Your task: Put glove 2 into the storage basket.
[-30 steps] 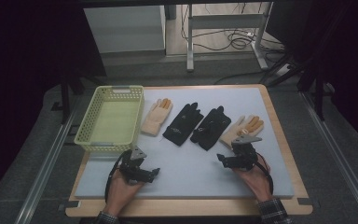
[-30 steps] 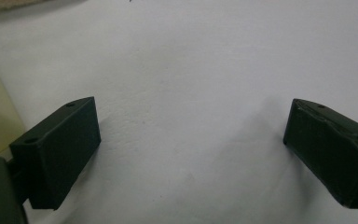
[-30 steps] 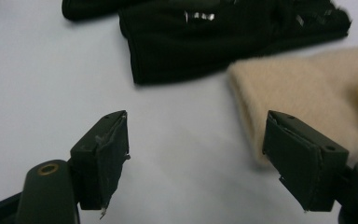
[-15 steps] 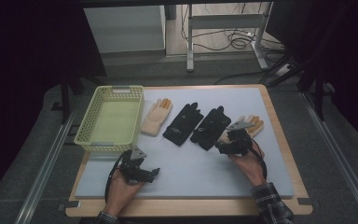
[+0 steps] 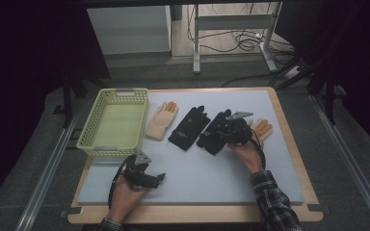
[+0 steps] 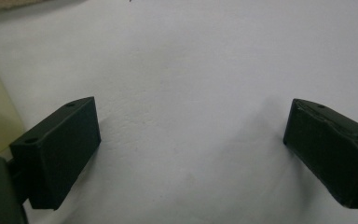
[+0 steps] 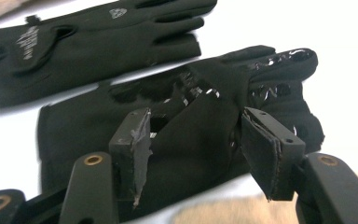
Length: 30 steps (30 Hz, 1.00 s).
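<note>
**A:** Why's the right tool point(image 7: 193, 154) over that black fabric glove point(image 7: 186, 126) on the pale blue surface point(image 5: 212, 178)?

**B:** Looks like it's bunching the fabric. Its jaws have just been closing around a raised fold, not clamped yet. Left tool point(image 6: 191, 149) waits wide open, holding nothing, probably because the yellow perforated plastic basket point(image 5: 87, 139) is beside it.

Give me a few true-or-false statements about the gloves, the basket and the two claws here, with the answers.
1. The yellow basket has a glove in it. False: nothing lies inside it.
2. Four gloves lie in a row beside the basket. True.
3. The right claw is at a black glove, its jaws closing around a raised fold. True.
4. The left claw holds a tan glove. False: it is open over bare mat.
5. The two black gloves lie at the ends of the row. False: they lie between the tan ones.
</note>
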Available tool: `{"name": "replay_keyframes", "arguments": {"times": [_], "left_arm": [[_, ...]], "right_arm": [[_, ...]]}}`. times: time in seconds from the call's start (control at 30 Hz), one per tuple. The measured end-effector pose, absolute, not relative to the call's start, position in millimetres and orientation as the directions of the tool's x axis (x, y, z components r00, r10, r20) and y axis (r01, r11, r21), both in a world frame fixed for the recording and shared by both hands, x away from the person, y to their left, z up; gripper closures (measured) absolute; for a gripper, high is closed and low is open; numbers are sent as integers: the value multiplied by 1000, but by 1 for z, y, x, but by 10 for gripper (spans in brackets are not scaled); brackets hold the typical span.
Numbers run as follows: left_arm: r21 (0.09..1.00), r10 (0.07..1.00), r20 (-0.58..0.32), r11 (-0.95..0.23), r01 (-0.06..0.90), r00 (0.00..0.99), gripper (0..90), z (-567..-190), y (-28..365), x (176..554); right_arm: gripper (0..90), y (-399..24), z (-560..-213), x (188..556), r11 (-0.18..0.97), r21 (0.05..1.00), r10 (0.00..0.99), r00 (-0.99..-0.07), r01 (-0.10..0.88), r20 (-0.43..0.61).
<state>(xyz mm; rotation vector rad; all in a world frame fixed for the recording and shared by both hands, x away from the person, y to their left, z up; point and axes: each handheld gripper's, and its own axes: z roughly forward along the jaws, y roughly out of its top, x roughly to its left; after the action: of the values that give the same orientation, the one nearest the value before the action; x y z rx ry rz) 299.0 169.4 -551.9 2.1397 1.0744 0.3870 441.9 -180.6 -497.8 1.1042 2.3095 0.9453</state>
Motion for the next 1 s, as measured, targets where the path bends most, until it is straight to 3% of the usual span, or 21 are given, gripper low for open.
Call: {"name": "replay_keyframes", "arguments": {"times": [0.03,0.07,0.33,0.4,0.43,0.47,0.53,0.57,0.6,0.67,1.0], "left_arm": [[703,790,-44,-410,581,611,40,-552,169,299],[703,790,-44,-410,581,611,40,-552,169,299],[703,790,-44,-410,581,611,40,-552,169,299],[703,790,-44,-410,581,611,40,-552,169,299],[703,790,-44,-410,581,611,40,-552,169,299],[703,790,-44,-410,581,611,40,-552,169,299],[704,790,-44,-410,580,611,40,-552,169,299],[704,790,-44,-410,580,611,40,-552,169,299],[704,790,-44,-410,580,611,40,-552,169,299],[704,790,-44,-409,580,611,40,-552,169,299],[703,790,-44,-410,581,611,40,-552,169,299]], "right_arm": [[402,-179,-499,446,448,724,801,-595,524,-66],[317,-176,-503,453,437,720,808,-587,539,-51],[179,-160,-520,474,460,669,820,-568,584,-68],[288,-161,-522,477,427,665,827,-562,613,-13],[288,-161,-522,477,427,665,827,-562,613,-13],[412,-160,-521,475,429,666,823,-568,610,-8],[537,-159,-520,472,427,666,823,-569,612,-5],[649,-159,-519,471,431,665,818,-575,610,-2],[649,-159,-519,471,431,665,818,-575,610,-2],[759,-160,-519,468,444,664,818,-575,601,-27],[783,-165,-506,460,445,692,792,-611,569,-6]]}}
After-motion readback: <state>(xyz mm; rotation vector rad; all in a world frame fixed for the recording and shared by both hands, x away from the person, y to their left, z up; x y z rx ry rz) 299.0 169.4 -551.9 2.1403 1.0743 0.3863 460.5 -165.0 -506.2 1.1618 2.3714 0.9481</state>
